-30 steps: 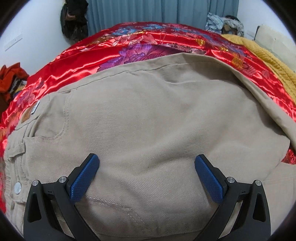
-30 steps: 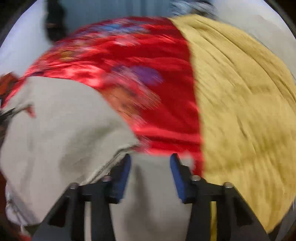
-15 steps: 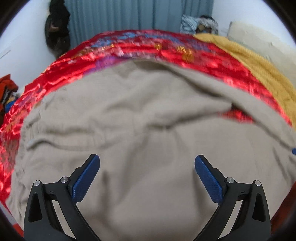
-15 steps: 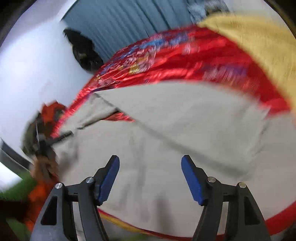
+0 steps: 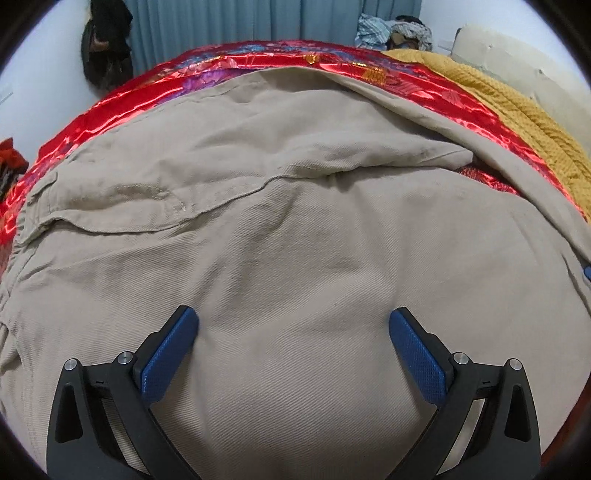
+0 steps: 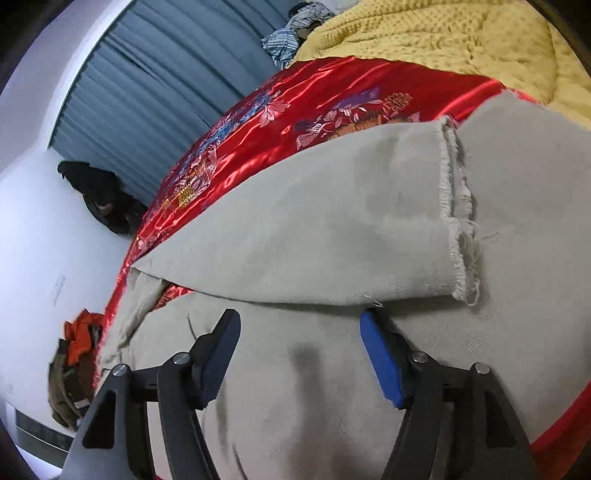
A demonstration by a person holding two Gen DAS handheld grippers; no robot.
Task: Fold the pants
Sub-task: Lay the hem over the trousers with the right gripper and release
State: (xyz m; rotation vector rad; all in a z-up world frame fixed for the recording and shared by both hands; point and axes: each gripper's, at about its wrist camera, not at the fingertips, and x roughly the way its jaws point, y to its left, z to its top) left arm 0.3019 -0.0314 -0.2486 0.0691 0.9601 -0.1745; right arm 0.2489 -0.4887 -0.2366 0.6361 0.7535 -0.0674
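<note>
This is a bedroom in a home: a bed (image 5: pixel 110 107) spread with a shiny red floral satin cover, a mustard knitted blanket (image 5: pixel 517 110) along one side, blue-grey curtains (image 5: pixel 221 29) across the far wall, dark clothing (image 5: pixel 107 44) hanging on the white wall, and loose garments (image 5: pixel 391 31) heaped beyond the bed.

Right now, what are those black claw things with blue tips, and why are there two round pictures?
They are grabbing tools. A person holds one in each hand, and each carries its own wide-eyed camera, hence two round pictures. One picture looks past the left gripper, the other past the right gripper. Both are open and hold nothing. Below them lie beige cotton pants, one leg ending in a frayed hem. The pants rest on a shiny red flowered bedspread, beside a knitted yellow blanket.
</note>
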